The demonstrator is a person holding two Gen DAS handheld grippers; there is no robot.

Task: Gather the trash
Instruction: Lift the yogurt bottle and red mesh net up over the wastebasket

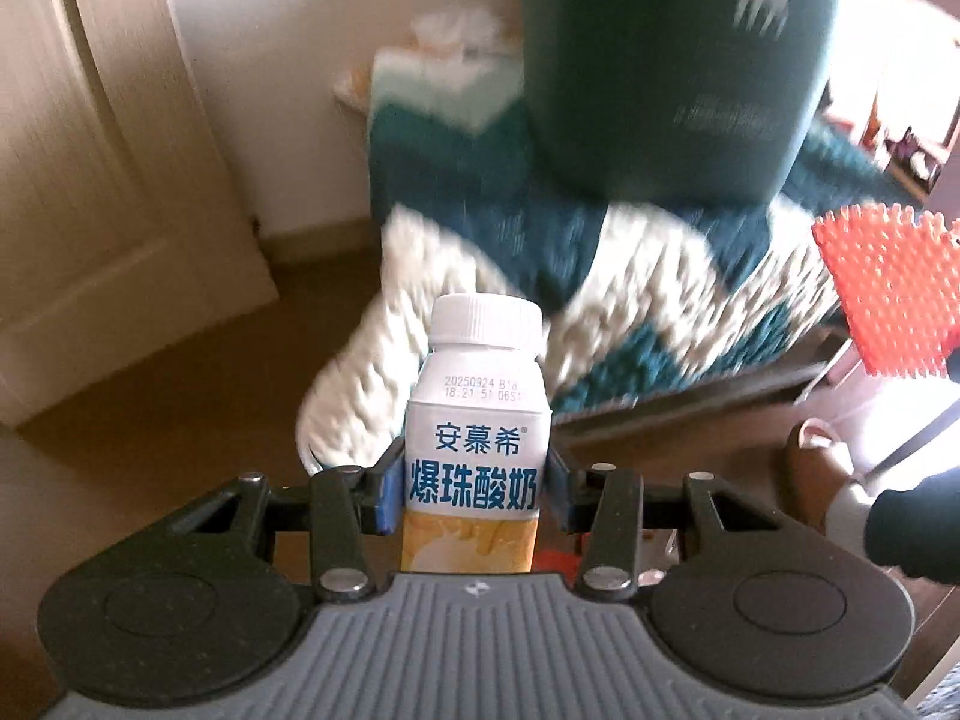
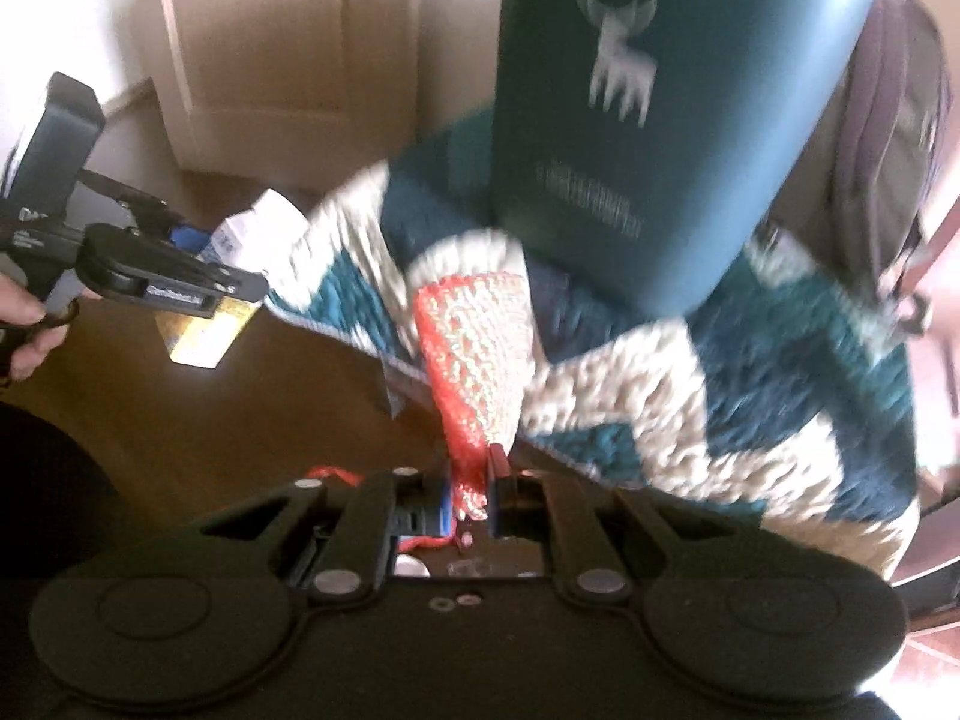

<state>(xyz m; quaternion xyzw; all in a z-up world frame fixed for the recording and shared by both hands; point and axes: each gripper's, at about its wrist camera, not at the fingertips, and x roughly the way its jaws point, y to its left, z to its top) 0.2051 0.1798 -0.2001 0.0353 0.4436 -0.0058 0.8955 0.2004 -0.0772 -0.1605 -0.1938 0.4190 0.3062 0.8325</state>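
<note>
floor [image 1: 180,420]: brown | rug [image 2: 690,408]: teal-white, blurred | door [image 1: 90,180]: cream

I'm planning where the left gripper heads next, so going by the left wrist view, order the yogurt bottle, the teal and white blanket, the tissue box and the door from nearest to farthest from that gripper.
1. Yogurt bottle: clamped in the left gripper.
2. Blanket: just behind the bottle, centre and right.
3. Tissue box: farther back, by the wall.

The door, at left, can't be ranked reliably against the blanket or box.
</note>
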